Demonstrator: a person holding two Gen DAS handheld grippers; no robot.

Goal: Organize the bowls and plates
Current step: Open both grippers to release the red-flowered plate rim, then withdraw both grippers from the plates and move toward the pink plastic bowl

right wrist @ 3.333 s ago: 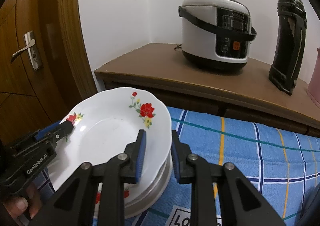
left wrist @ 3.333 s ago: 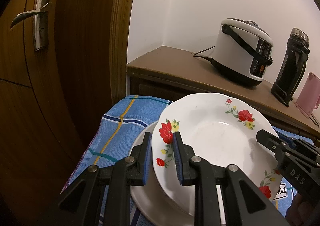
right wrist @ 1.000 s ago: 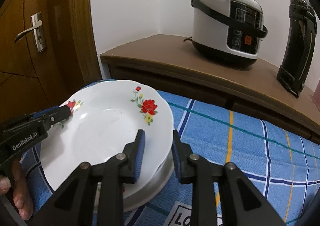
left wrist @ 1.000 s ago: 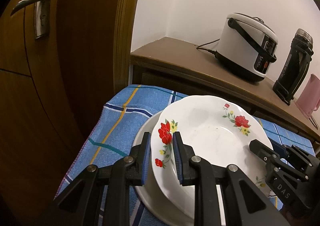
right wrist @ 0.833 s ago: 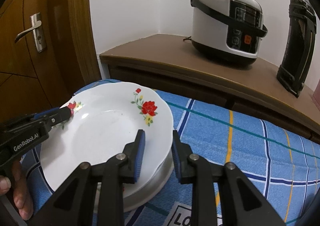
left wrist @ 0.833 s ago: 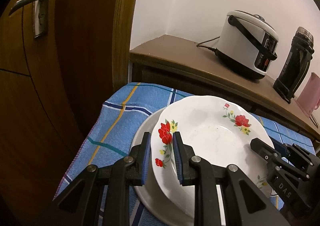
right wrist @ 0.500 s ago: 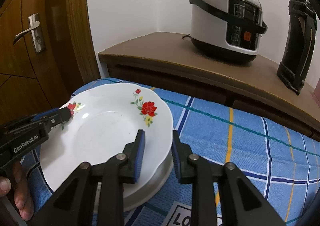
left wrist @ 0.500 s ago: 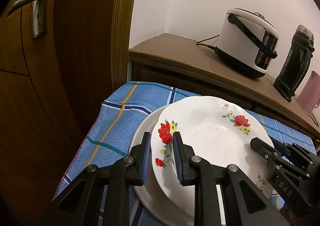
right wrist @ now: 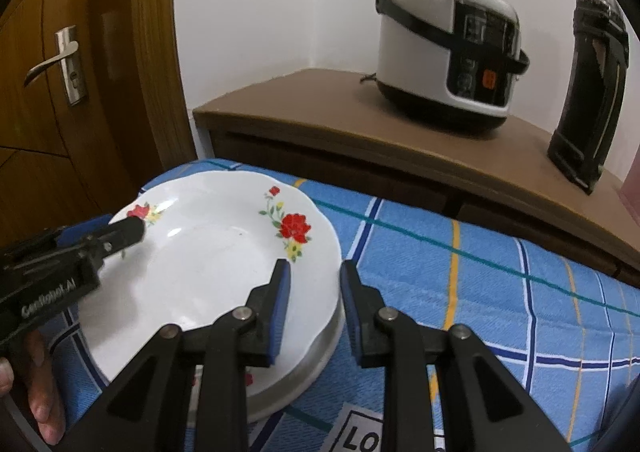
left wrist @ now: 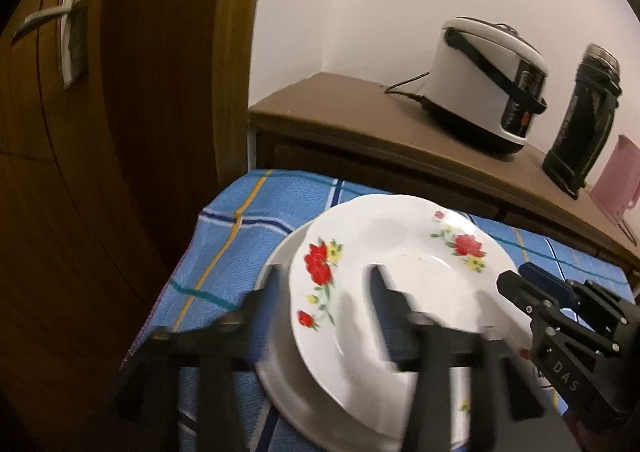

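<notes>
Straddling the near rim of the plate (left wrist: 400,292), the left gripper (left wrist: 326,282) has just been opening: its jaws stand wide and blurred, one finger under the rim's outer edge, the other over the plate's well, neither pressing on it. The right gripper (right wrist: 312,284) sits at the opposite rim with its jaws narrow and the rim between the blue pads (right wrist: 282,292); whether they pinch it or merely flank it I cannot tell. The plate, white with red flowers, lies on top of a stack (right wrist: 320,360) of white dishes on the blue checked cloth (right wrist: 480,284). A hand (right wrist: 38,392) shows at the lower left of the right view. Behind the cloth runs a brown counter (right wrist: 320,112) with a rice cooker (right wrist: 452,64) and a black flask (right wrist: 592,92); a wooden door (left wrist: 80,132) stands at left.
</notes>
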